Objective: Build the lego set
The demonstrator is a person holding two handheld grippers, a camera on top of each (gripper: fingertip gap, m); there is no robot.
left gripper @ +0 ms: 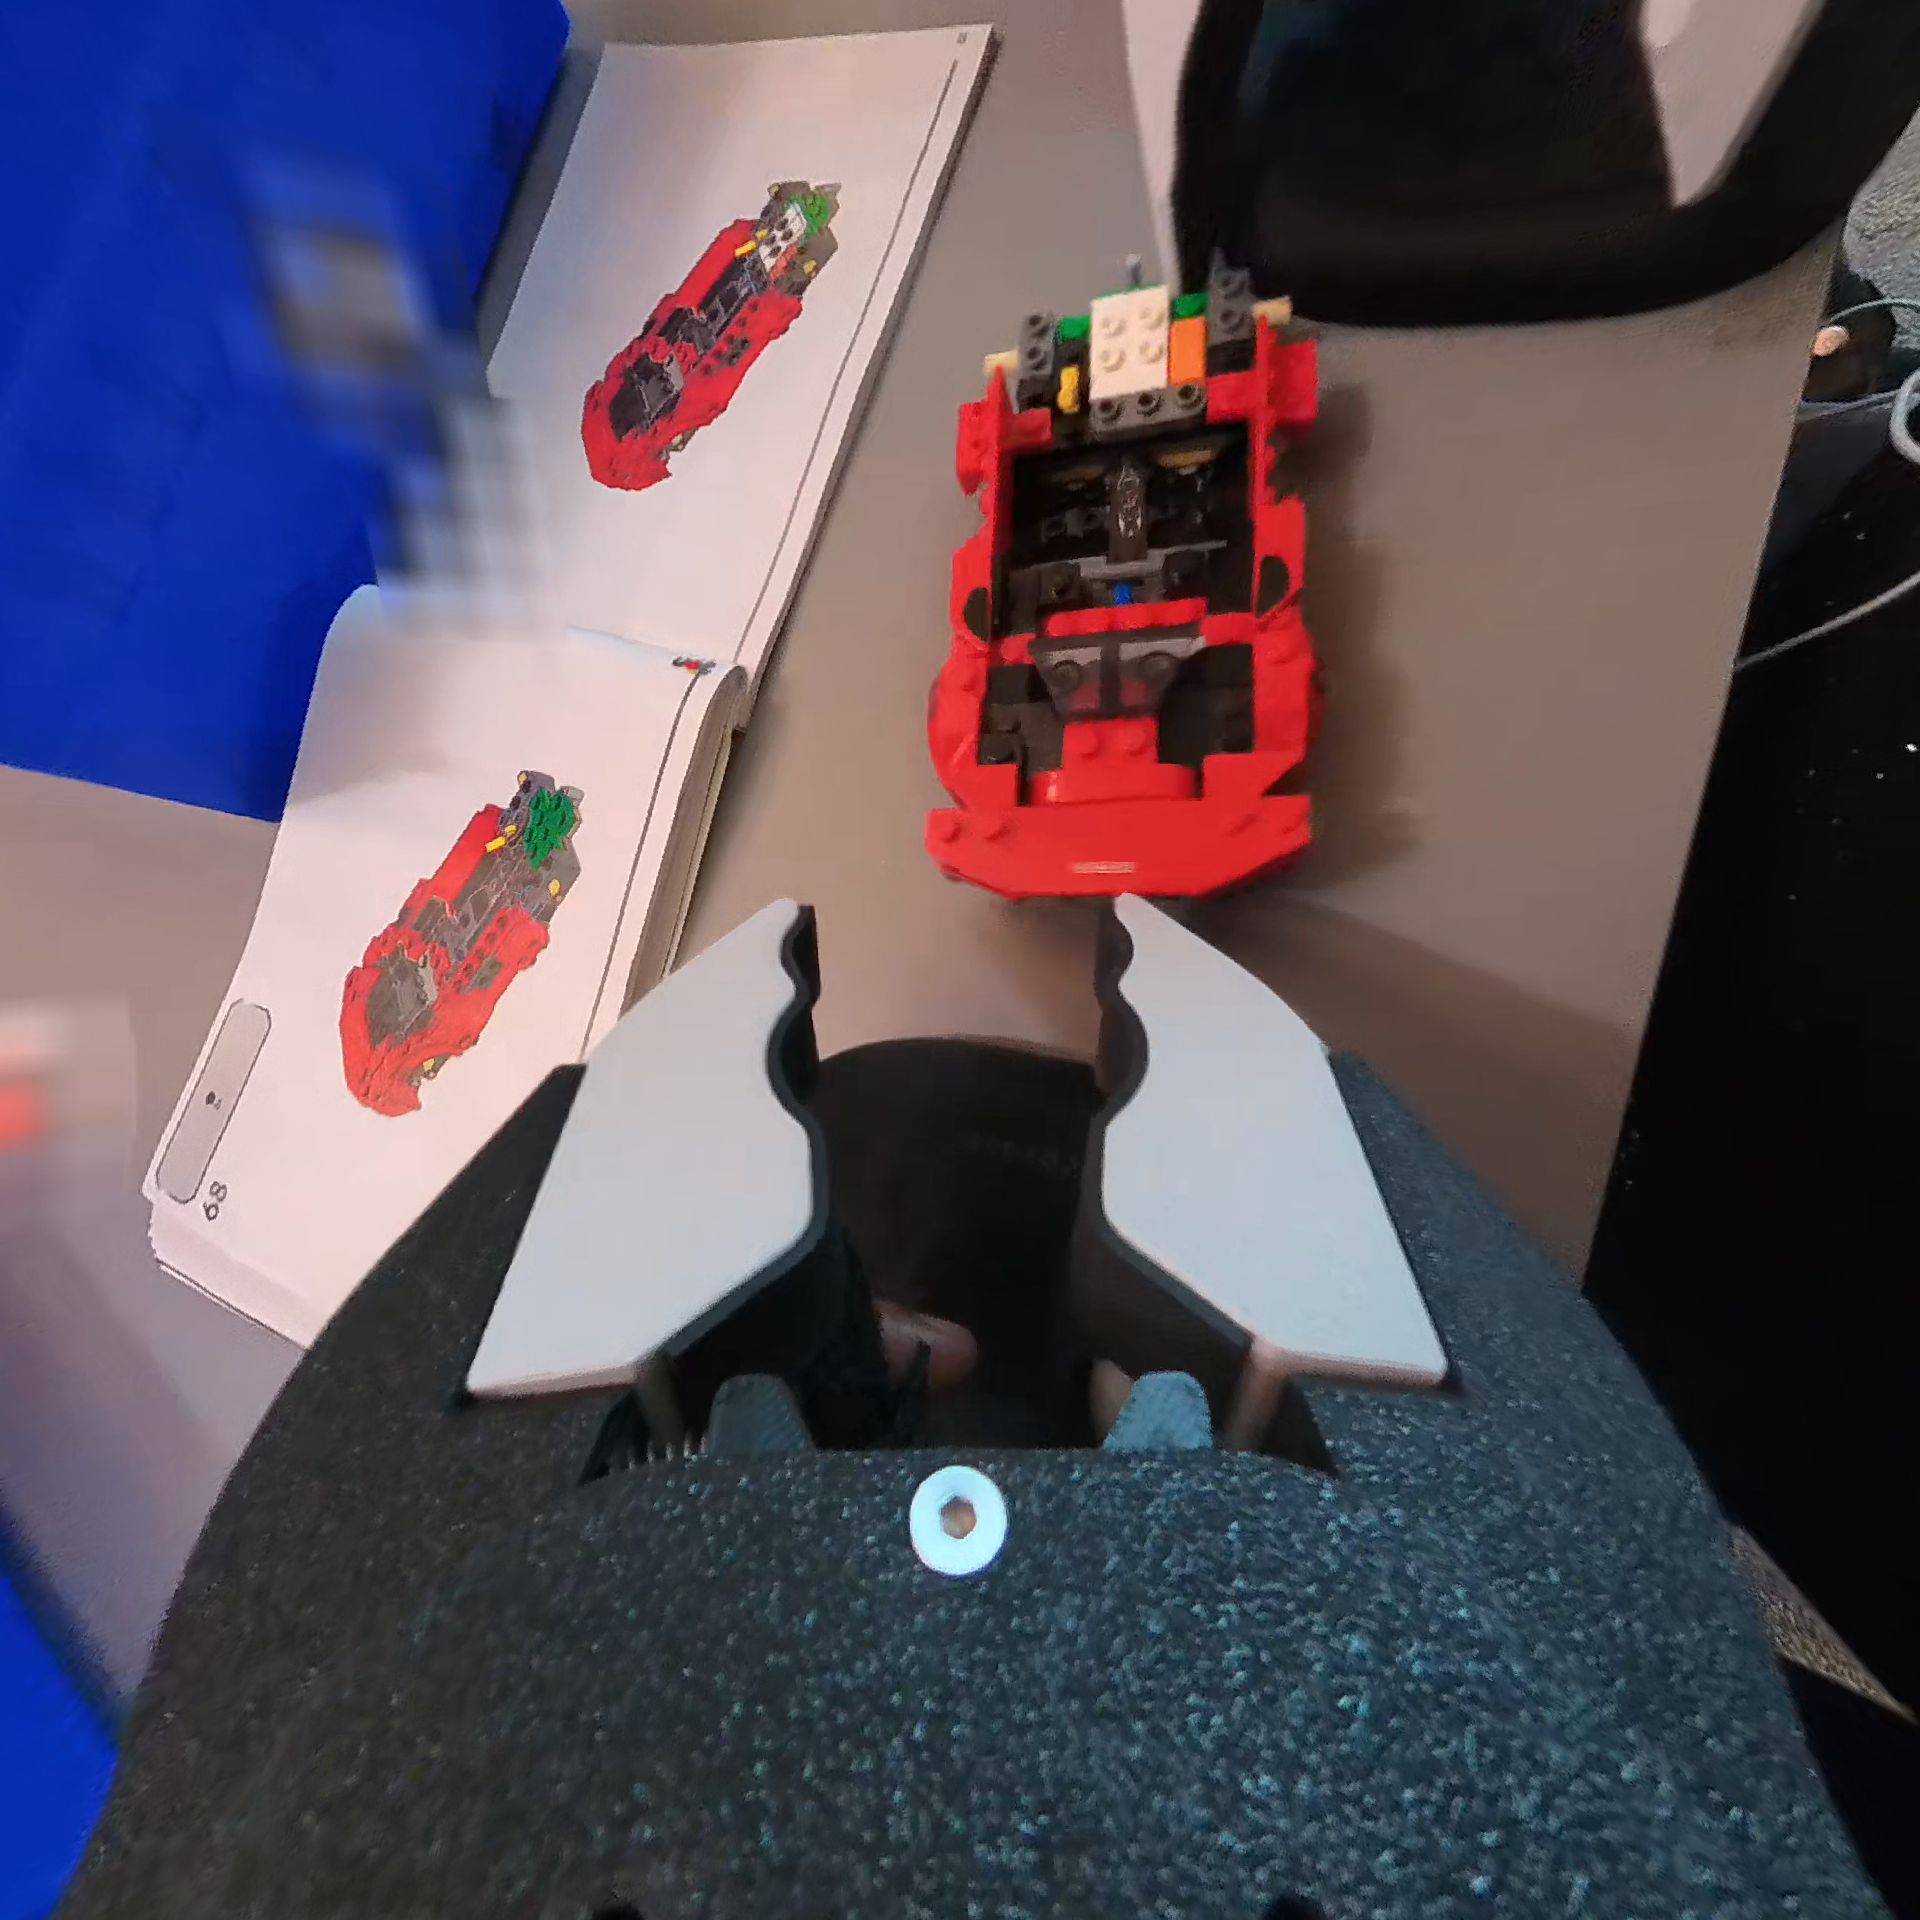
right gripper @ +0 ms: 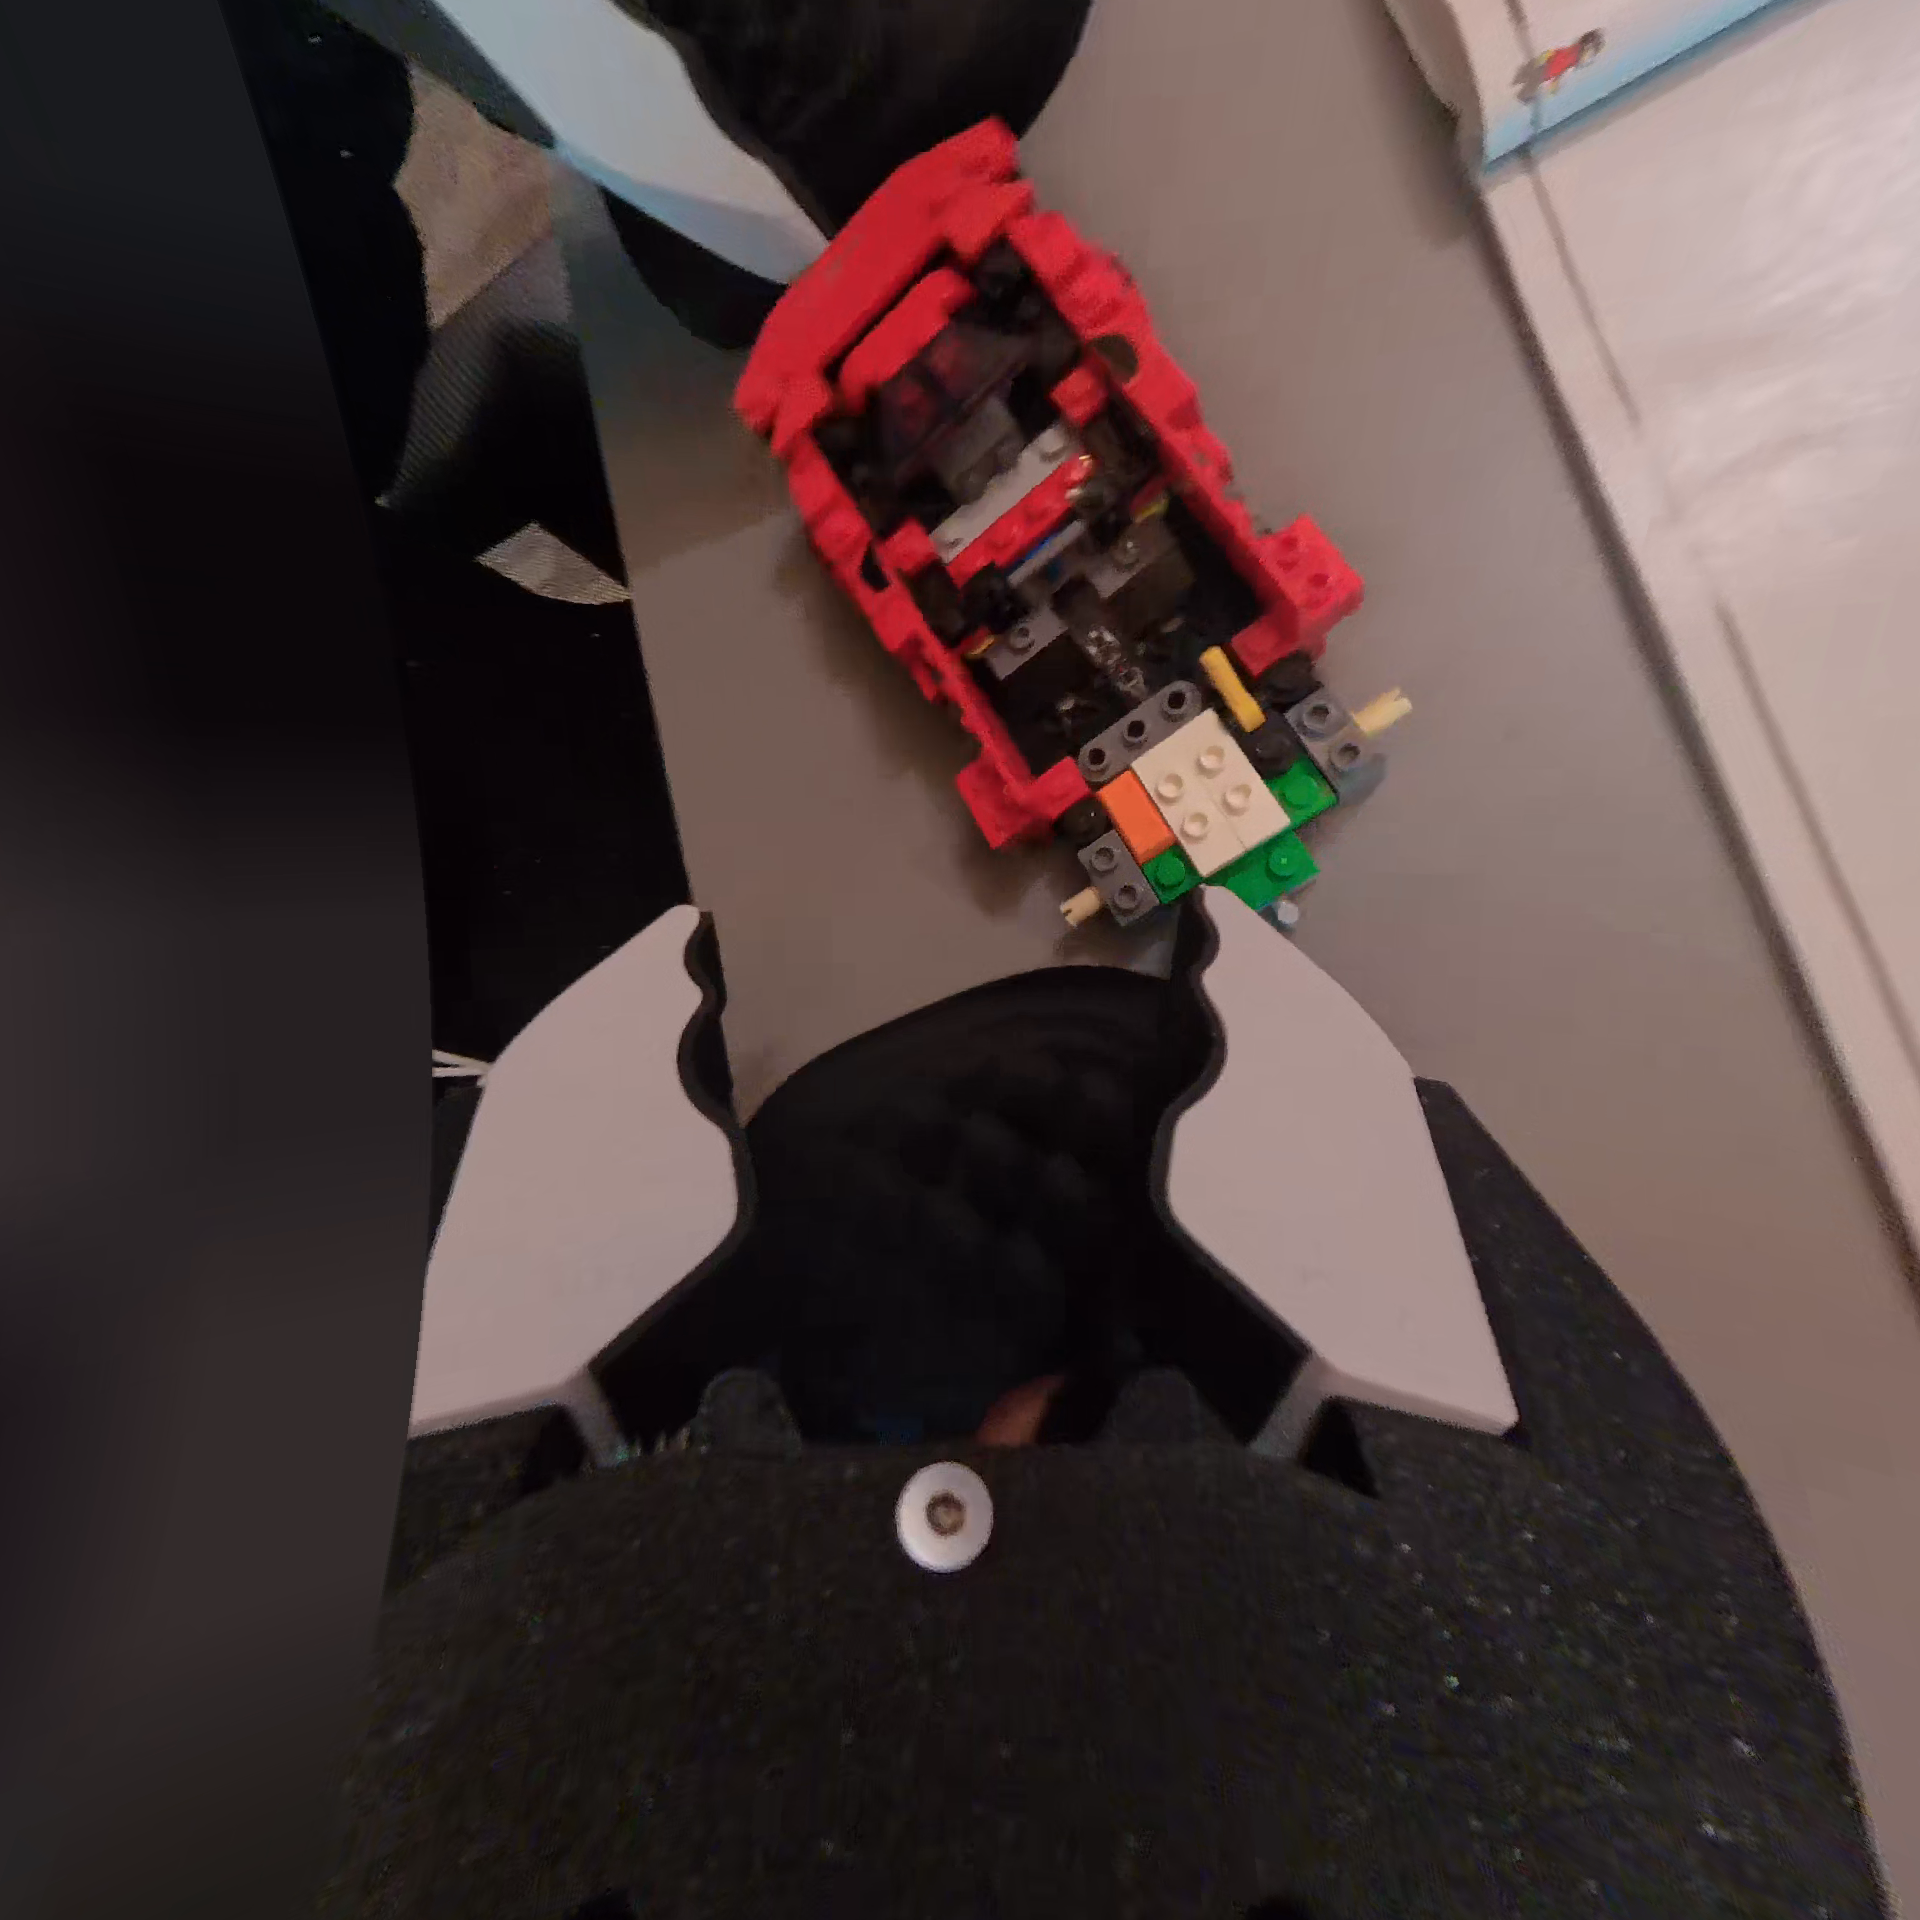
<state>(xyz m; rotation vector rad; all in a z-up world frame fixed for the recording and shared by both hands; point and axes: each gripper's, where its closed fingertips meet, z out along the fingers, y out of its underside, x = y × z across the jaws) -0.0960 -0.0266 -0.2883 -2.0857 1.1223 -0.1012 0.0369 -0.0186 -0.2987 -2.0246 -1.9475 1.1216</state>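
The red car [left gripper: 1127,613] sits roofless on the grey table [left gripper: 1507,727], its white, orange and green bricks at the rear. My left gripper [left gripper: 956,914] hangs just short of its front bumper, jaws spread and empty. My right gripper [right gripper: 951,925] faces the rear end, jaws spread wide, empty too. The booklet [left gripper: 582,675] lies open beside the car.

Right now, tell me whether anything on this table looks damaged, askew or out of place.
Nothing stands out. The half-built red lego car sits flat on the grey table, beside the open white instruction booklet; both grippers are open and empty.
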